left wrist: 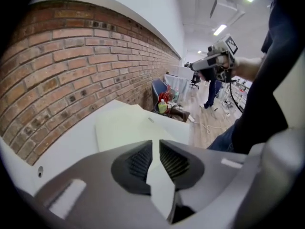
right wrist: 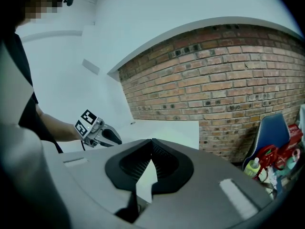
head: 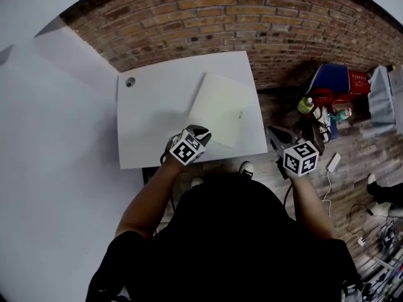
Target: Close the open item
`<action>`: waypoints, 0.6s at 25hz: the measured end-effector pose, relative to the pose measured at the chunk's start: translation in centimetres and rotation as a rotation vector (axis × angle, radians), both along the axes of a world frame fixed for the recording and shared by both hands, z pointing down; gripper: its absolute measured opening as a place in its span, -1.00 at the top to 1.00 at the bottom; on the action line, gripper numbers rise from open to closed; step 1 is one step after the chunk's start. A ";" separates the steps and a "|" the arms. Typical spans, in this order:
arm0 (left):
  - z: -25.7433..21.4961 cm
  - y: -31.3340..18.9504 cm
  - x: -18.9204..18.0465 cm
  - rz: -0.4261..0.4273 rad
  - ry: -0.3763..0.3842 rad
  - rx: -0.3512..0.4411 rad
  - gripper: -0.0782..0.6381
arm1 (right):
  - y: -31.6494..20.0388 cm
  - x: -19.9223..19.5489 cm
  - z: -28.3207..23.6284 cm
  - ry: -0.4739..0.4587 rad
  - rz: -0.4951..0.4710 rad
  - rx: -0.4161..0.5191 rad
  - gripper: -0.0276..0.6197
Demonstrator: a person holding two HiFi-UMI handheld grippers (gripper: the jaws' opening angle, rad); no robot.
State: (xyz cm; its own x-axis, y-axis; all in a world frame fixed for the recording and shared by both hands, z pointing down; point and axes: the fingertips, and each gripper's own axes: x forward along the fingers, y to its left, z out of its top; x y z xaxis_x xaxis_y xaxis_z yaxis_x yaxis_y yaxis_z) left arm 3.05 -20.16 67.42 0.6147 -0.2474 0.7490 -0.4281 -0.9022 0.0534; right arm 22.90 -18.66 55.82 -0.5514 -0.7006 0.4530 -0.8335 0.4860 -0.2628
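A flat pale cream folder-like item lies on the white table with its cover down flat; it also shows ahead of the jaws in the left gripper view. My left gripper hovers at the table's front edge, just by the item's near corner. Its jaws stand a thin slit apart with nothing clamped between them. My right gripper is off the table's right side, over the wooden floor. There its jaws meet at the tips and hold nothing.
A cable hole sits in the table's far left corner. A brick wall runs behind the table. To the right are a blue chair, a red basket, a green bottle and cables on the floor.
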 end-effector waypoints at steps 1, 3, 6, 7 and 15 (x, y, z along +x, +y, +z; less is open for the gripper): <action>-0.5 -0.2 -0.4 -0.016 0.004 0.010 0.66 | -0.4 0.4 -0.4 0.002 0.006 0.010 0.90; -1.3 -0.5 -1.2 -0.043 0.012 0.028 0.71 | -1.3 1.3 -1.3 0.007 0.021 0.031 0.90; -2.8 -0.8 -2.2 -0.075 0.031 0.067 0.74 | -2.6 2.4 -2.6 0.014 0.038 0.059 0.90; -3.4 -0.9 -2.5 -0.084 0.037 0.085 0.75 | -2.9 2.6 -3.0 0.015 0.042 0.066 0.90; -6.6 -1.7 -4.1 -0.130 0.083 0.187 0.77 | -4.5 1.6 -4.4 0.019 0.021 0.097 0.90</action>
State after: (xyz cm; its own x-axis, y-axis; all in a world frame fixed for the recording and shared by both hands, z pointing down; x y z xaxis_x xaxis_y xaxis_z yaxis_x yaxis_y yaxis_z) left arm -1.04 -21.82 60.84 0.6262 -0.4581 0.6309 -0.5427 -0.8371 -0.0690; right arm 24.55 -23.17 51.43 -0.5278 -0.7532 0.3926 -0.8483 0.4904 -0.1996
